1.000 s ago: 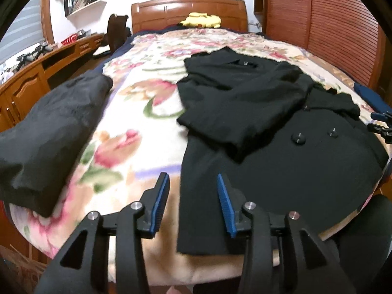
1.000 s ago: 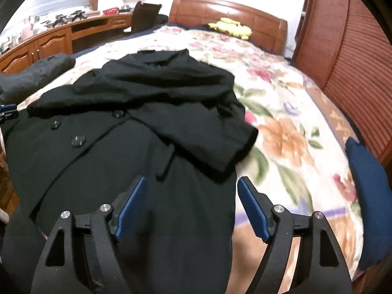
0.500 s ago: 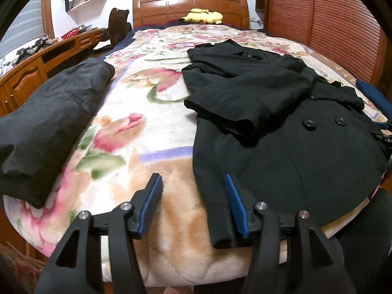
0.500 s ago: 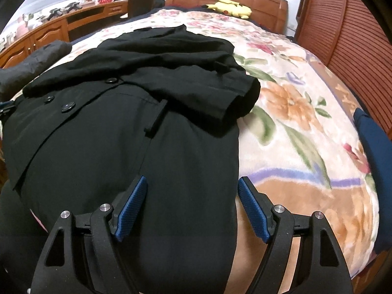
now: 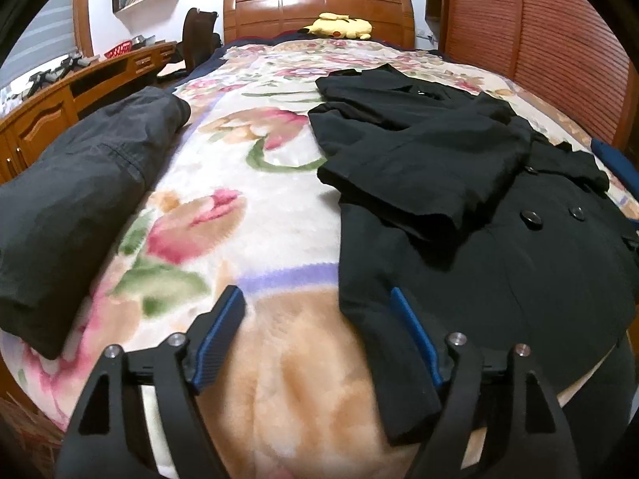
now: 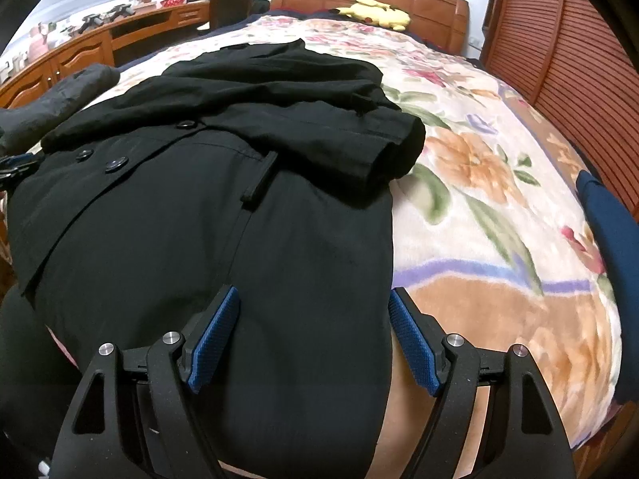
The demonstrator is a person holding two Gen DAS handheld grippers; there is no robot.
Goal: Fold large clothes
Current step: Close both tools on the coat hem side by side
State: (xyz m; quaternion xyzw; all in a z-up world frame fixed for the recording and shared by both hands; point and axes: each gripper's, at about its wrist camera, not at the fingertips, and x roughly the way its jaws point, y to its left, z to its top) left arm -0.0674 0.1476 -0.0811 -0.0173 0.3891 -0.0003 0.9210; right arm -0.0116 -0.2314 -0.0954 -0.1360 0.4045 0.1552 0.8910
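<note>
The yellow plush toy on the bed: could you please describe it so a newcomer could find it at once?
Start at the wooden headboard at the far end of the bed. The yellow plush toy lies right against it, beyond the floral blanket. It is the only bright yellow thing; the black coat and grey folded garment are dark.

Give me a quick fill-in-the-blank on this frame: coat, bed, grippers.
1. The black coat lies on a blanket printed with ____.
2. Both sleeves of the coat are folded ____ its front.
3. The jaws of the right gripper stand ____, with the coat's lower edge between them.
4. A ____ plush toy sits by the headboard.

Missing words: flowers; over; open; yellow
</note>
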